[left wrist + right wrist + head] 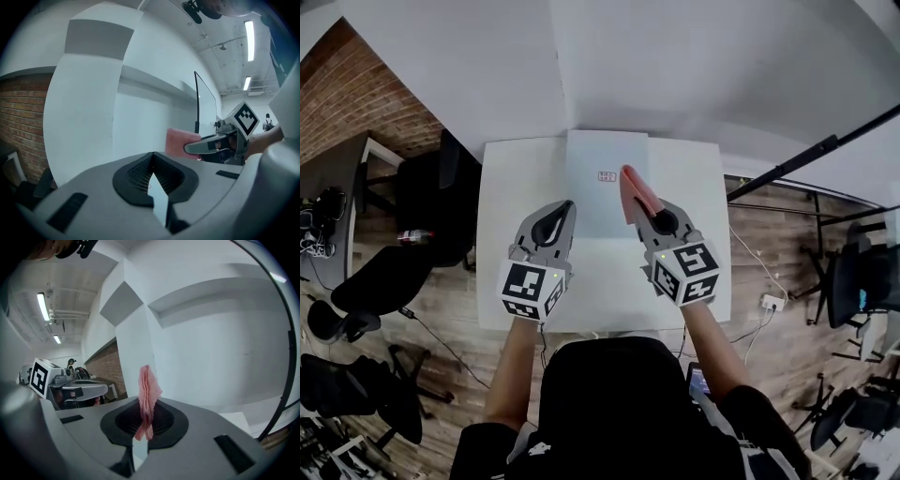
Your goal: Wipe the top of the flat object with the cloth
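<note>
A flat pale panel (602, 202) with a small label lies at the middle of the white table (508, 178), reaching to its far edge. My right gripper (639, 210) is shut on a folded pink cloth (635, 191), which sticks out ahead of the jaws over the panel's right part. In the right gripper view the cloth (148, 391) stands upright, pinched in the right gripper (145, 405). My left gripper (569, 207) hovers over the panel's left edge, shut with nothing in it. In the left gripper view the left gripper (153, 156) shows closed jaws, and the cloth (179, 140) shows to the right.
Black office chairs (370, 281) stand on the wood floor left of the table, with more at the right (861, 281). A black pole (797, 161) slants past the table's right side. A white power strip (772, 302) lies on the floor. White walls rise behind the table.
</note>
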Motion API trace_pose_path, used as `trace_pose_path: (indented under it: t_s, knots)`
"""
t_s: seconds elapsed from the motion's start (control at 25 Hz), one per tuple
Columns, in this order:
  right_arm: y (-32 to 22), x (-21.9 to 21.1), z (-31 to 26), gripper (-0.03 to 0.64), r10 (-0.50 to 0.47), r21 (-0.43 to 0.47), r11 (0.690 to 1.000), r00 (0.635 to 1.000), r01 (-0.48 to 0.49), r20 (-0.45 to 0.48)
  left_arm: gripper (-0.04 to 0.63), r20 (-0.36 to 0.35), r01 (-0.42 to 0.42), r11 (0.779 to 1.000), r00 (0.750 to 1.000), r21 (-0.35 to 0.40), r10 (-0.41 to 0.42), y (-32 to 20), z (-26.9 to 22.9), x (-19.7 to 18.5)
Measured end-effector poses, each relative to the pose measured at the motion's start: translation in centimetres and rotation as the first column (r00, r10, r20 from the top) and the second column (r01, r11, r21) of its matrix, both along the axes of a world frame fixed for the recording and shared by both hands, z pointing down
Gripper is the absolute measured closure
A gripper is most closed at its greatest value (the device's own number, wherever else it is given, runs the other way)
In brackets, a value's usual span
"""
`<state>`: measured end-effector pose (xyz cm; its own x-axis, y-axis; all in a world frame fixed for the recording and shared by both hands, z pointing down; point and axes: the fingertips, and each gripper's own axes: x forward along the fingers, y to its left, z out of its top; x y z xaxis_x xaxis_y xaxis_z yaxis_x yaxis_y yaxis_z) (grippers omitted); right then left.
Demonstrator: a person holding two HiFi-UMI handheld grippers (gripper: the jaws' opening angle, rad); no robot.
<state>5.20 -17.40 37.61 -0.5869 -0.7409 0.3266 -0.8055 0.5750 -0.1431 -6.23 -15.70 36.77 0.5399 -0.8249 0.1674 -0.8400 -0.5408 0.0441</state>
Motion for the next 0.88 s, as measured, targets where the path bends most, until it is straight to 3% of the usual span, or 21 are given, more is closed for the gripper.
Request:
trace_pose_path:
  t_s: [0.2, 0.4, 0.72, 0.88]
  knots:
    - [-1.8, 0.4, 2.5, 0.573, -0.008, -0.037, 0.999, 1.0, 0.007, -0.029, 0.586, 0.031, -0.025, 0.999, 0.999, -0.036, 0.026, -1.9, 3.9, 1.1]
    - [-3.4, 0.2, 5.2, 0.574, -0.025, -0.071, 0.997, 0.998, 0.022, -0.05, 0.586, 0.143, -0.057, 0.995, 0.987, -0.08, 0.069, -3.0, 8.3, 1.8]
    - [-4.8, 0.5, 8.5, 0.574, -0.023, -0.111, 0.994, 0.998, 0.017, -0.06, 0.583, 0.219, -0.086, 0.98, 0.968, -0.18, 0.125, -4.4, 14.0, 2.6]
    - [-5.4, 1.0, 10.1, 0.573, -0.017, -0.126, 0.992, 0.997, 0.008, -0.075, 0.568, 0.213, -0.092, 0.97, 0.967, -0.226, 0.142, -5.0, 16.0, 2.9]
